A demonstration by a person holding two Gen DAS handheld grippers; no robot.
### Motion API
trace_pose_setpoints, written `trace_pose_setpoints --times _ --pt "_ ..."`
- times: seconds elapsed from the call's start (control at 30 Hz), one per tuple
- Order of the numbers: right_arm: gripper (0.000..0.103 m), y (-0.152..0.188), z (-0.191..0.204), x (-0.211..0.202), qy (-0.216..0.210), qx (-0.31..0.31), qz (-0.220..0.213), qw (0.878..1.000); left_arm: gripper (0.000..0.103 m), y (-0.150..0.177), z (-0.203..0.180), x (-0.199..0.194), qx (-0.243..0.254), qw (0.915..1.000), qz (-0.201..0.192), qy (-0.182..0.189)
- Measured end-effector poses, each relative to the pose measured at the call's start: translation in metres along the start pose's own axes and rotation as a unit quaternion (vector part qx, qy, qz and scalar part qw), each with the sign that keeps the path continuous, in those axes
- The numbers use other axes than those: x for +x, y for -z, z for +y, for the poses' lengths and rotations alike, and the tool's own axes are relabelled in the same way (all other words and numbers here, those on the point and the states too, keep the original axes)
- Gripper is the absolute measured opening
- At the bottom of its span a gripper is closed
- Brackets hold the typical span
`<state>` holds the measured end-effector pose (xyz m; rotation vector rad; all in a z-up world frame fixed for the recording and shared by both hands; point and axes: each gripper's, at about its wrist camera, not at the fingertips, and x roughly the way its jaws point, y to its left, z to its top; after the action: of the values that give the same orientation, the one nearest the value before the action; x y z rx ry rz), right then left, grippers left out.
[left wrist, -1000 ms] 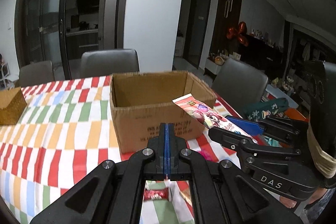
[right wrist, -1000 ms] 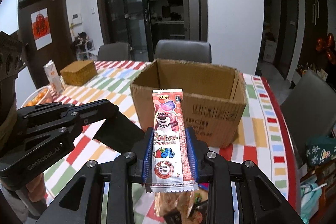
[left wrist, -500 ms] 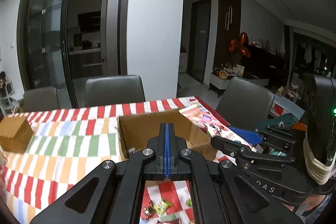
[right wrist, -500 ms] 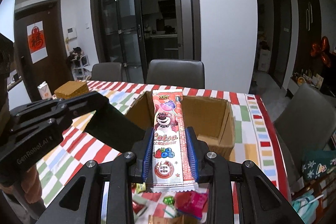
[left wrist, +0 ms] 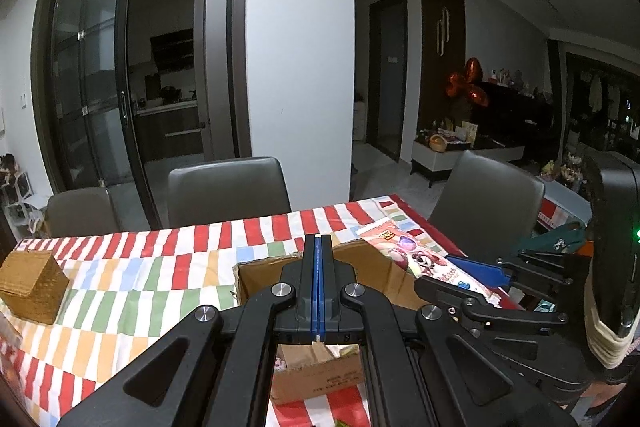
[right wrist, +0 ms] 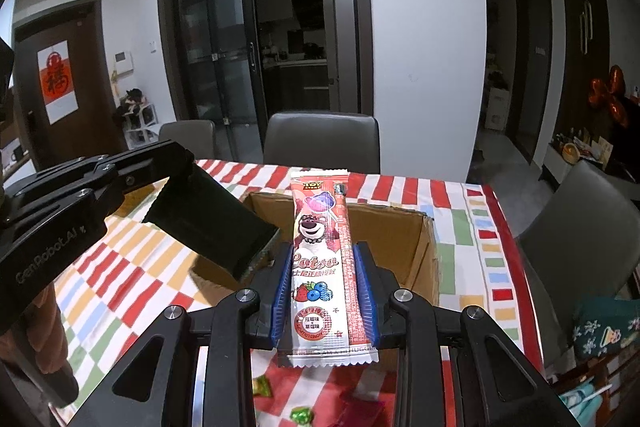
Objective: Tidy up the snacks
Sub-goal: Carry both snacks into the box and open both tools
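Right gripper point(right wrist: 325, 291) pinching a long snack packet point(right wrist: 323, 259), blue pads on its 2 long edges, packet standing lengthwise along the fingers with its top end over the open cardboard box point(right wrist: 416, 251). In the left wrist view the same packet point(left wrist: 424, 263) pokes over the box's right wall. Left gripper point(left wrist: 318, 291) pressed together, nothing between the pads, held just beside the right one above the box's near-left corner.

Box sits on the striped tablecloth point(right wrist: 472, 227) toward the table's far right edge, well apart from a small brown block point(left wrist: 34, 285) near the far left edge. A few loose wrapped candies point(right wrist: 301, 415) lie on the cloth at the near edge, under the right gripper.

Step looks like: drop packet into box. To do it well:
- carry the whole packet past the near wall before letting go; the tail end is not yet over the opening
- tip the front end down so it slides in flat, not propped on the rim
- keep the left gripper off the box mouth; it is close enough to knock the packet
- packet is light and slick, so release low.
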<state>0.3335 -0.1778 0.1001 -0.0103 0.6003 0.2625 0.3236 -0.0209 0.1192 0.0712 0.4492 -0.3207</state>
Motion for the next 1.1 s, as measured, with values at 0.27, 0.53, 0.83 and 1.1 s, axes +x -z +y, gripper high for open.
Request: trace_pose_setpoints --times 0.27,0.53,0.83,1.1 --pt "0.031 -0.005 -0.009 0.034 0.011 -0.004 0.025 1.0 0.002 0.008 0.013 0.045 -0.011 0.9992 0.037 0.002" --pt "0.043 -0.01 -0.009 0.054 0.016 -0.006 0.033 0.999 0.04 0.012 0.018 0.055 -0.013 0.9986 0.052 -0.002" --pt "0.051 0.003 -0.006 0.024 0.017 0.004 0.016 1.0 0.063 0.022 0.011 0.021 -0.014 0.9981 0.053 -0.03" --pt "0.057 0.018 0.004 -0.015 0.019 0.0 -0.011 1.0 0.08 0.035 -0.002 -0.027 0.002 0.9982 0.037 -0.047"
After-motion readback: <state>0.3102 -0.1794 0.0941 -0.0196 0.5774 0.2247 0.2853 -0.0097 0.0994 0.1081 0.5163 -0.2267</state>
